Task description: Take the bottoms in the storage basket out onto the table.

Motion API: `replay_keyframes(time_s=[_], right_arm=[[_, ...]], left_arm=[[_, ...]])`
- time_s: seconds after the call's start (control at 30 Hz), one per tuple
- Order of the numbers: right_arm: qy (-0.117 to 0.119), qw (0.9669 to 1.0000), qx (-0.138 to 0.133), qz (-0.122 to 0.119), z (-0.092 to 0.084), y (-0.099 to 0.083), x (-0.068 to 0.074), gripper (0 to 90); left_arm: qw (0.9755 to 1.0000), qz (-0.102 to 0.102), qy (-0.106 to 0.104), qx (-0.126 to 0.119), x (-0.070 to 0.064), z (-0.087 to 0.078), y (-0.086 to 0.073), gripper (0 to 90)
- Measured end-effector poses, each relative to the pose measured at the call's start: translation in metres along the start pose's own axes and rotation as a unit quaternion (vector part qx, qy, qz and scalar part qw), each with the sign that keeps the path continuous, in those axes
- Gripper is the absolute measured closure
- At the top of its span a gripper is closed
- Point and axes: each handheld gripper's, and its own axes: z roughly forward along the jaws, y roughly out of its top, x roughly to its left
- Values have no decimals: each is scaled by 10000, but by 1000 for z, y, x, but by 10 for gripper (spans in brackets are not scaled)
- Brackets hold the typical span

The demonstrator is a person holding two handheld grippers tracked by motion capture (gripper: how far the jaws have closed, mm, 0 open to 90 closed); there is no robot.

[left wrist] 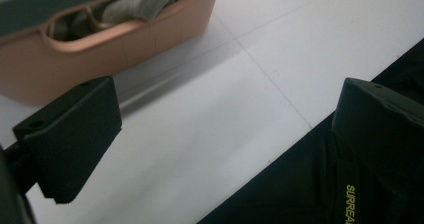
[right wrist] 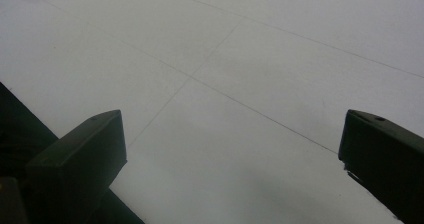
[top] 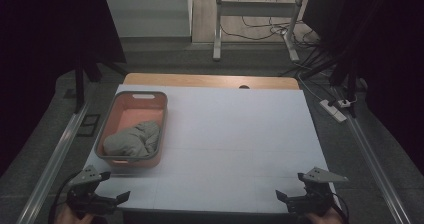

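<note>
Both pairs of fingers stand spread wide with nothing between them: the left gripper (top: pixel 107 196) and right gripper (top: pixel 292 196) rest at the near edge of the white bench (top: pixel 230 134). Just beyond the left fingers, the salmon basket (top: pixel 112 160) holds a crumpled grey-green cloth (top: pixel 134 140). It looks soft, light and limp; pinching a raised fold on top should lift it best.
</note>
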Motion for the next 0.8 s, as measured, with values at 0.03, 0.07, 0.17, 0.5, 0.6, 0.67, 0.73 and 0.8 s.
replay_keyframes(time_s=[0.03,0.07,0.17,0.5,0.6,0.67,0.73,0.8], right_arm=[[-1,10000,8,0,0,0,0,0],[0,10000,13,-5,0,0,0,0],[3,10000,34,-24,0,0,0,0],[-5,9999,69,-74,1,0,2,0],[-14,9999,76,-81,1,0,2,0],[-13,9999,81,-77,1,0,2,0],[-12,9999,81,-79,1,0,2,0],[-17,9999,90,-89,1,1,2,0]], left_arm=[[10000,12,-41,-19,0,0,0,0],[10000,31,-82,-43,0,0,1,0],[9999,45,-128,-29,1,0,2,0],[9998,151,-112,-73,0,-1,9,0],[9997,232,-63,-95,0,-1,9,0],[9995,245,-82,-163,1,-2,10,0],[9995,235,-91,-179,1,-3,11,0],[9995,258,-82,-187,1,-4,12,0]])
